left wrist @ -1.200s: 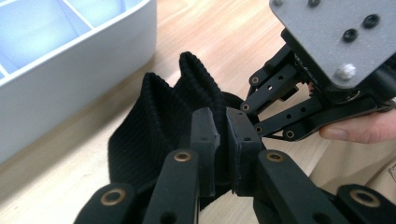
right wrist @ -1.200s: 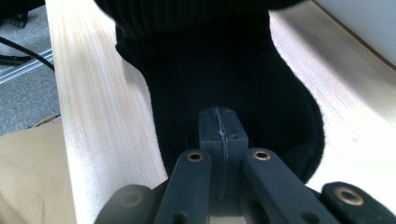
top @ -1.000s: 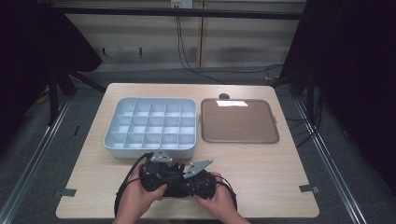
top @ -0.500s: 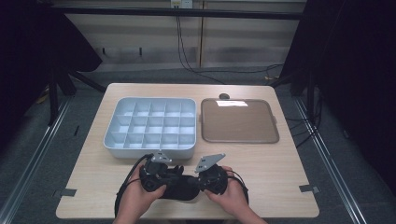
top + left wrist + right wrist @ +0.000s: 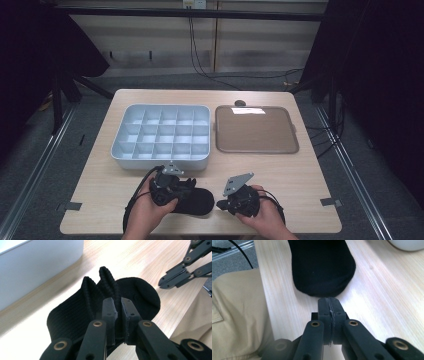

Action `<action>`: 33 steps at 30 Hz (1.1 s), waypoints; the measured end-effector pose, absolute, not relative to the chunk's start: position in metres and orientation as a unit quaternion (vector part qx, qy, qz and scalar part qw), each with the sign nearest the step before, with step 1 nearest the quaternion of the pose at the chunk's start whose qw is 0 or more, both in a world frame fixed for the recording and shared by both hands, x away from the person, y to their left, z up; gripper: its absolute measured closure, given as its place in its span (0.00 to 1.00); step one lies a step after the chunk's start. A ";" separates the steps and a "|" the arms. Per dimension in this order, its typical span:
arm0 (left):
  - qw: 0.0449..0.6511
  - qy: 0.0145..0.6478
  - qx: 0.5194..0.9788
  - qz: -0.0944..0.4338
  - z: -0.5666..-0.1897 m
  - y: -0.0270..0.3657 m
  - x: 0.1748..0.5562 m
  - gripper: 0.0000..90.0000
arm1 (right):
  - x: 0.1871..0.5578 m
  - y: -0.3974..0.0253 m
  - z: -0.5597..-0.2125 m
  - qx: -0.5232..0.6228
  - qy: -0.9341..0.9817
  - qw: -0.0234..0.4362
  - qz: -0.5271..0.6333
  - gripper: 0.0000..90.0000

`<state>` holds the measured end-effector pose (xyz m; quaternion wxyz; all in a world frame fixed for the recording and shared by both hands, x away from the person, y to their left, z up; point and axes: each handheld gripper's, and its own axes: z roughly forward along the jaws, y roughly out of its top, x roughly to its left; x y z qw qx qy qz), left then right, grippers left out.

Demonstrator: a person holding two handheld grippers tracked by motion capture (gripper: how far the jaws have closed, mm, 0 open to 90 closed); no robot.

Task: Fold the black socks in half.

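A black knitted sock (image 5: 192, 201) lies on the wooden table (image 5: 300, 175) near its front edge. My left gripper (image 5: 187, 187) is shut on the sock's ribbed cuff (image 5: 107, 280), which bunches up between the jaws (image 5: 119, 307). The sock's toe end (image 5: 322, 282) points toward my right gripper (image 5: 218, 205), whose jaws (image 5: 329, 302) are pressed together with nothing in them, just short of the toe. The right gripper's jaws (image 5: 170, 281) also appear at the top right of the left gripper view.
A pale grey tray (image 5: 161, 160) divided into several compartments stands behind the left gripper. To its right lies a flat brown tray (image 5: 255, 131). A small dark object (image 5: 240, 103) sits behind it. Tan trousers (image 5: 234, 320) show at the table's front edge.
The right gripper has let go of the sock and drawn away to the right. The two hands are now apart, and the left gripper still holds the cuff.
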<state>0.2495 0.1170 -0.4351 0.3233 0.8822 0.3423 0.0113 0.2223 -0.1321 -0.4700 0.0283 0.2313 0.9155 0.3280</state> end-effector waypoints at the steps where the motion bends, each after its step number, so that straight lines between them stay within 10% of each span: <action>1: 0.323 0.342 0.882 0.014 -0.436 0.116 0.249 0.92 | 0.223 -0.133 -0.472 0.229 0.916 0.026 0.328 0.99; 33: 0.323 0.296 0.899 -0.014 -0.454 0.077 0.232 0.81 | 0.232 -0.122 -0.489 0.254 0.911 0.017 0.325 0.99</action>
